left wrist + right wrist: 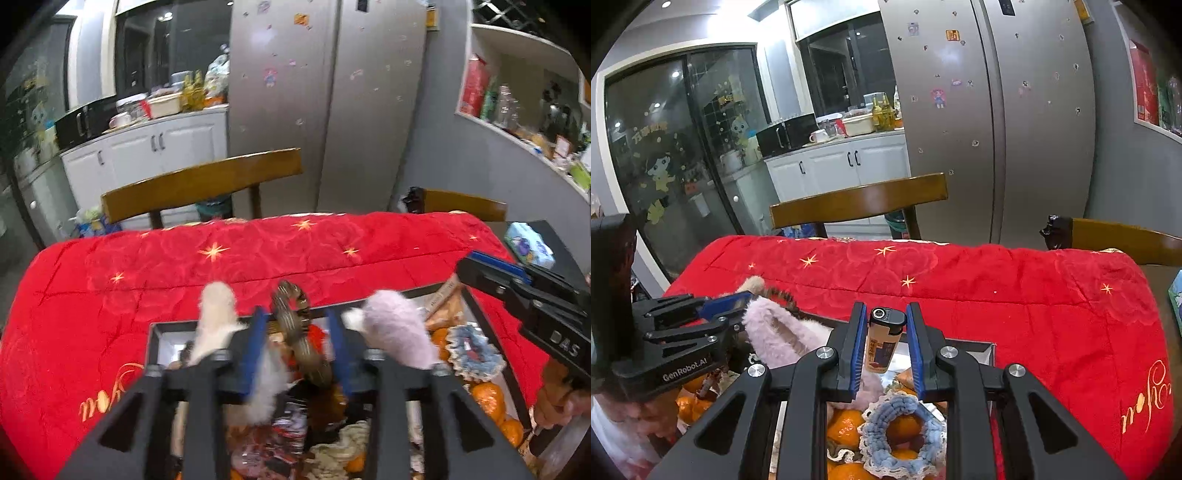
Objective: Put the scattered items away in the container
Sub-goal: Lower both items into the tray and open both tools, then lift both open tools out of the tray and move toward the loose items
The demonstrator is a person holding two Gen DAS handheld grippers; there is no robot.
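My left gripper [297, 332] is over the box [153, 343], jaws fairly wide apart. A brown patterned headband [295, 332] with fuzzy ears, one white [218, 321] and one pink [395, 336], stands up between my blue pads [255, 347]; it looks nearer the left pad, but I cannot tell whether either pad touches it.

My right gripper [886, 332] is narrowed around a lighter [882, 339], upright, black cap on top, tan body with a dark blue label whose print is too small to read. It seems to lean against the left pad with a gap on the right, so a firm pinch is unclear. It hangs over the far edge of the box.

The box sits on the red quilt [1034, 302], near its front edge. Inside are tangerines [846, 424] and a blue crocheted scrunchie [901, 432] lying on them, plus wrappers I can't read.

Writing: "GenRobot.AI" on my left gripper's body in the right view, "DAS" on my right gripper's body [524, 302] in the left view, and gold script embroidered on the quilt [1145, 398] at its front right corner, not legible.
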